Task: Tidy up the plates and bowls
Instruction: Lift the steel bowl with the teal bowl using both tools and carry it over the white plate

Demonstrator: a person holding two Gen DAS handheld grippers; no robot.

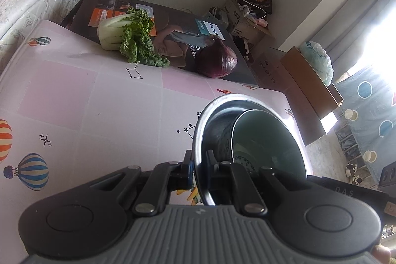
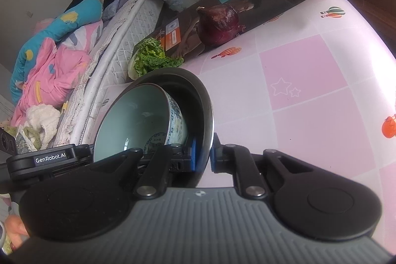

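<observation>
Bowls are the business here: a metal bowl point(image 1: 250, 115) with a celadon-lined, blue-patterned ceramic bowl point(image 1: 269, 140) nested aslant inside it is gripped on opposite sides of its rim, the left claw point(image 1: 199, 171) clamped on one side and the right claw point(image 2: 203, 156) on the other. The pair appears lifted clear of the table point(image 1: 99, 103), near its edge on the side away from the bed. This looks like the carrying step (both hands sharing the load); the next move calls for keeping the rim level so the tilted inner bowl cannot slide.
</observation>
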